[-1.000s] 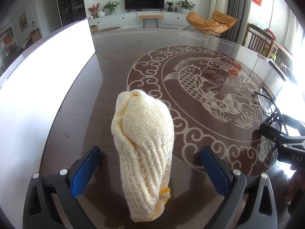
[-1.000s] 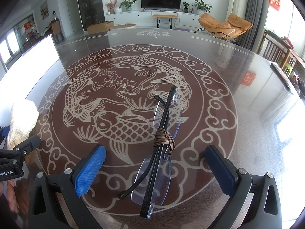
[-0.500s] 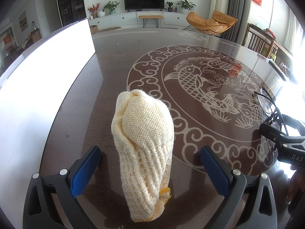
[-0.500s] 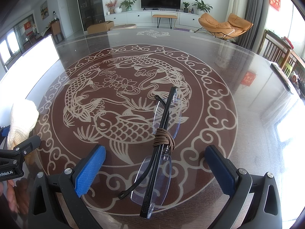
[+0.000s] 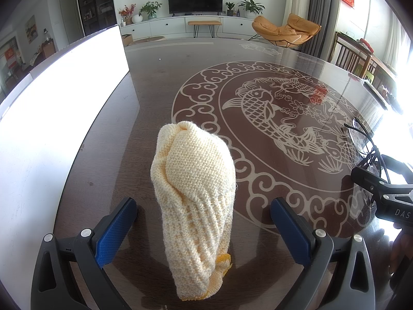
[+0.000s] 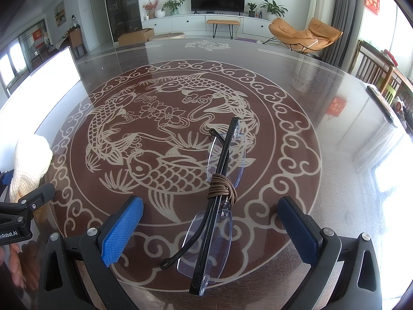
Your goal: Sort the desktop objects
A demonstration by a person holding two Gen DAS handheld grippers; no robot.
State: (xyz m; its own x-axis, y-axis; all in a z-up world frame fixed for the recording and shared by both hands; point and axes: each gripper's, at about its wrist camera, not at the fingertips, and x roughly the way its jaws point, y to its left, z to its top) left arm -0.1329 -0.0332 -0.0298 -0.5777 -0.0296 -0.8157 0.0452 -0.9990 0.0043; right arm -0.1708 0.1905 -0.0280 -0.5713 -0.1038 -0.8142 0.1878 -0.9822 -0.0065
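Note:
A rolled cream knitted cloth (image 5: 196,201) lies on the dark glass table (image 5: 108,155), lengthwise between the blue pads of my left gripper (image 5: 204,222), which is open and not touching it. Folded rimless glasses (image 6: 219,199) with black arms and a brown cord (image 6: 222,187) wound round the middle lie between the fingers of my right gripper (image 6: 210,228), also open and clear of them. The cloth (image 6: 31,165) shows at the left edge of the right wrist view, and the glasses (image 5: 361,139) at the right edge of the left wrist view.
A large white board (image 5: 59,108) lies along the table's left side. The carved fish medallion (image 6: 180,139) fills the table's middle. Each gripper's black body shows in the other's view, the right one (image 5: 387,196) close to the left gripper's right finger. Chairs (image 6: 376,75) stand at the far right.

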